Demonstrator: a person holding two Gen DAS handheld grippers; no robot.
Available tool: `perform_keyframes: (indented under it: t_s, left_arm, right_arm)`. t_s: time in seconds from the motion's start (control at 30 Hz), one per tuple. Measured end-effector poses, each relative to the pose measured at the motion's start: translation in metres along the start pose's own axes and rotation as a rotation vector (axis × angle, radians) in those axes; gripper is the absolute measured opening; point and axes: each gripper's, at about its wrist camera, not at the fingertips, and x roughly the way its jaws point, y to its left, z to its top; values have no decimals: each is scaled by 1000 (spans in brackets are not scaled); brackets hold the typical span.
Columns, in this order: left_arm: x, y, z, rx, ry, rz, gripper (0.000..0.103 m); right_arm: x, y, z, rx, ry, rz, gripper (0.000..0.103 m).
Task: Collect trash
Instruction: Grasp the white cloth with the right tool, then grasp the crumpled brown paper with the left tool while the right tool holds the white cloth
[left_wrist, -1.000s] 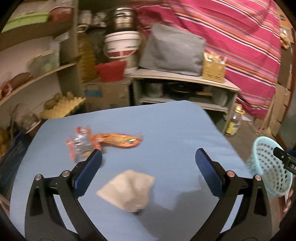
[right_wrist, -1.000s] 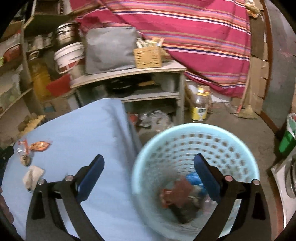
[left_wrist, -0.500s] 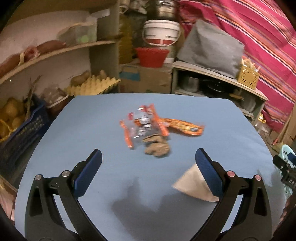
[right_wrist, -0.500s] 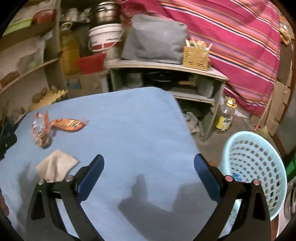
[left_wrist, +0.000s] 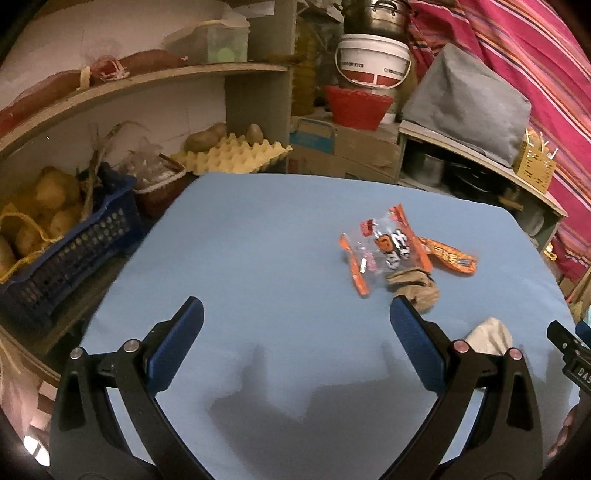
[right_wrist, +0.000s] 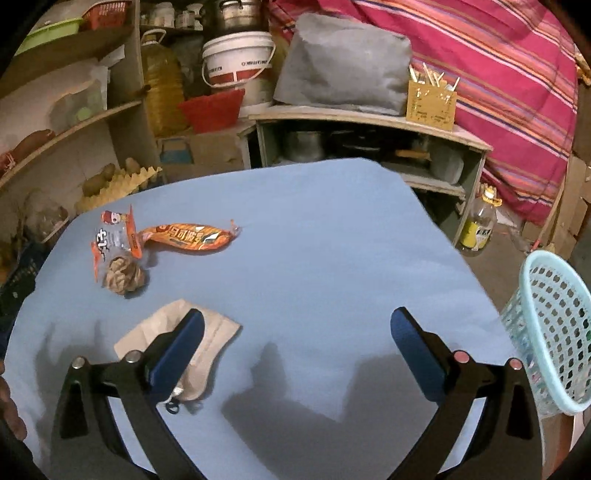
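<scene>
Trash lies on the blue table (left_wrist: 258, 240): a clear and orange wrapper (left_wrist: 388, 251), an orange snack packet (left_wrist: 450, 256), a crumpled brown paper ball (left_wrist: 415, 290) and a white folded tissue (left_wrist: 487, 339). The right wrist view shows the same wrapper (right_wrist: 114, 240), packet (right_wrist: 188, 236), ball (right_wrist: 123, 277) and tissue (right_wrist: 199, 343). My left gripper (left_wrist: 295, 332) is open and empty above the table, left of the trash. My right gripper (right_wrist: 295, 339) is open and empty, its left finger over the tissue. A light blue trash basket (right_wrist: 550, 332) stands off the table's right edge.
Shelves with potatoes and an egg tray (left_wrist: 232, 155) stand at the left and back. A blue crate (left_wrist: 62, 254) of potatoes sits beside the table's left edge. A low shelf unit (right_wrist: 369, 147) and a bottle (right_wrist: 478, 225) on the floor are behind the table.
The left gripper has swung left, so the trash now sits to its right. The right gripper has swung from over the basket to over the table near the tissue.
</scene>
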Motion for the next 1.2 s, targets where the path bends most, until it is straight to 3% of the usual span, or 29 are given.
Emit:
perform_keyframes:
  t_s: [0.27, 0.47, 0.67, 0.73, 0.83, 0.9, 1.03, 1.2]
  left_arm:
    - [12, 11, 7, -20, 14, 0, 98]
    - [21, 7, 10, -32, 31, -33, 98]
    - [31, -18, 11, -14, 45, -78, 98]
    - [34, -29, 11, 2, 48, -88, 98]
    - [40, -44, 10, 10, 60, -115, 98]
    - [44, -54, 10, 12, 71, -135, 98]
    - [52, -73, 8, 6, 90, -161, 98]
    - [66, -100, 2, -2, 137, -174, 95]
  right_arm:
    - [15, 33, -3, -68, 59, 60, 99]
    - [37, 59, -14, -172, 147, 41, 97]
    - [41, 67, -21, -225, 183, 125, 63]
    - [40, 67, -21, -229, 192, 181, 44]
    - [37, 63, -21, -230, 191, 230, 30]
    - [34, 57, -19, -239, 175, 225, 26]
    - [30, 38, -9, -269, 123, 135, 25]
    - [28, -5, 11, -189, 106, 95, 25]
